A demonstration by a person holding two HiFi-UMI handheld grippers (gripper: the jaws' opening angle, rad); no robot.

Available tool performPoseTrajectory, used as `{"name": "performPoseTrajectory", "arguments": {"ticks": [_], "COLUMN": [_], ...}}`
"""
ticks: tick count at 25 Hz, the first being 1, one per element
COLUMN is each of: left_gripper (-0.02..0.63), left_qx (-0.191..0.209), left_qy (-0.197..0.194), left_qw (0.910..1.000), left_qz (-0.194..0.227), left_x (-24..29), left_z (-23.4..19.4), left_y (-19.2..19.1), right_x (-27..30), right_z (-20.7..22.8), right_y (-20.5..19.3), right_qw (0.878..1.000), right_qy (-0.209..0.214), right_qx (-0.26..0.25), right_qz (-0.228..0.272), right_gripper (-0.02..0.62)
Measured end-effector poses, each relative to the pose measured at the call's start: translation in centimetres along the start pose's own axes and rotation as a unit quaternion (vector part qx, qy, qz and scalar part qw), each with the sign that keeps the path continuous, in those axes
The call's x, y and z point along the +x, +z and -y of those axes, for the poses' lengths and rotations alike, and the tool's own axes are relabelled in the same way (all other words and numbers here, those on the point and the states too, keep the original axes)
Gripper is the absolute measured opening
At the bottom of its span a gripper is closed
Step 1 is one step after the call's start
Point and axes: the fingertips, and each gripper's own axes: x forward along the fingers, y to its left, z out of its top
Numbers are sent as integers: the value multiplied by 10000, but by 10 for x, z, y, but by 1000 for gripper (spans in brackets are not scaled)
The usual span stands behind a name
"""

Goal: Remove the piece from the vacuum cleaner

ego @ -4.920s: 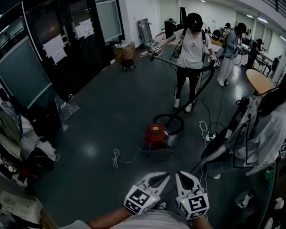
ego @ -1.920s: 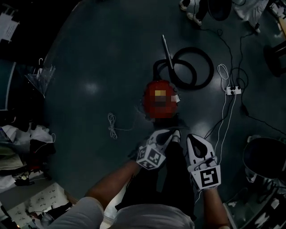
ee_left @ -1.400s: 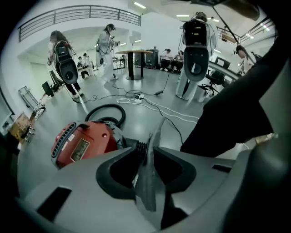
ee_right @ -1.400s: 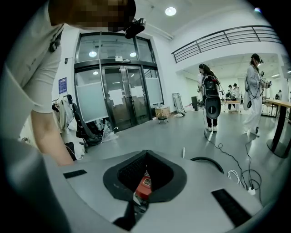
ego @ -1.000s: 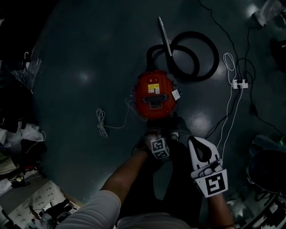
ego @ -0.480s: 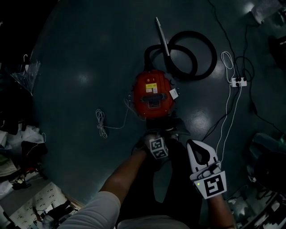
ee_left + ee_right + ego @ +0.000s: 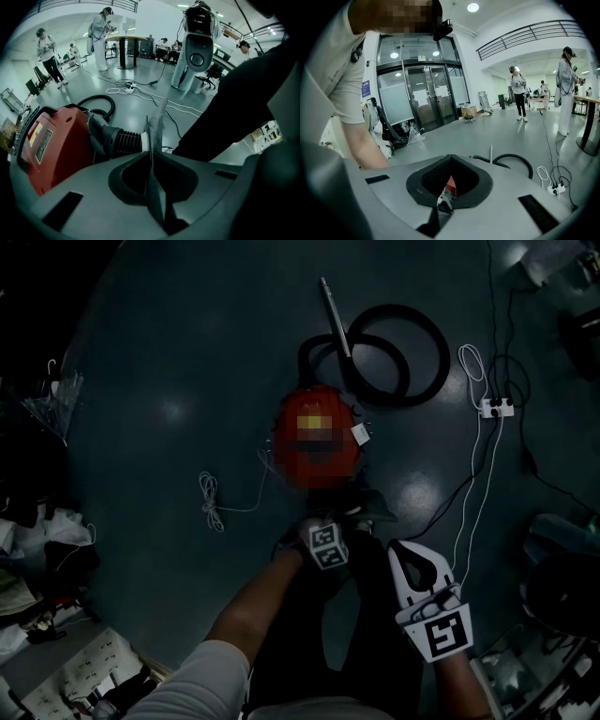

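Dark floor (image 7: 187,352); left gripper (image 7: 318,529) now nearer vacuum cleaner (image 7: 292,444), jaws together; right gripper (image 7: 401,551) closed too.

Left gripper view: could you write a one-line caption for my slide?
Left gripper, jaws shut and empty, near the red vacuum cleaner and its ribbed hose cuff.

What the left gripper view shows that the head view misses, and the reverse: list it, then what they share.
Only the left gripper view: the left gripper with its jaws pressed together near the black ribbed hose cuff, people standing in a bright hall, and a round table. Only the head view: the thin metal wand and the white bundled cord on the floor. Both: the round red vacuum cleaner, its black looped hose and the white power strip.
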Motion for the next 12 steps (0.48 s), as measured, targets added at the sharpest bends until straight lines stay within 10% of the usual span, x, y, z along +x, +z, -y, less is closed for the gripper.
{"name": "performPoseTrajectory", "arguments": {"ticks": [12], "left_gripper": [26], "left_qx": [-109], "left_qy": [109], "left_qw": [9984], "left_qz": [536], "left_x": [-103], "left_z": [39], "left_y": [32], "right_x": [-37], "right_z": [-23], "right_y": [36], "right_qw": [9999], "right_qy": [-140], "right_qx": [40], "right_qz": [46], "right_gripper": [17]}}
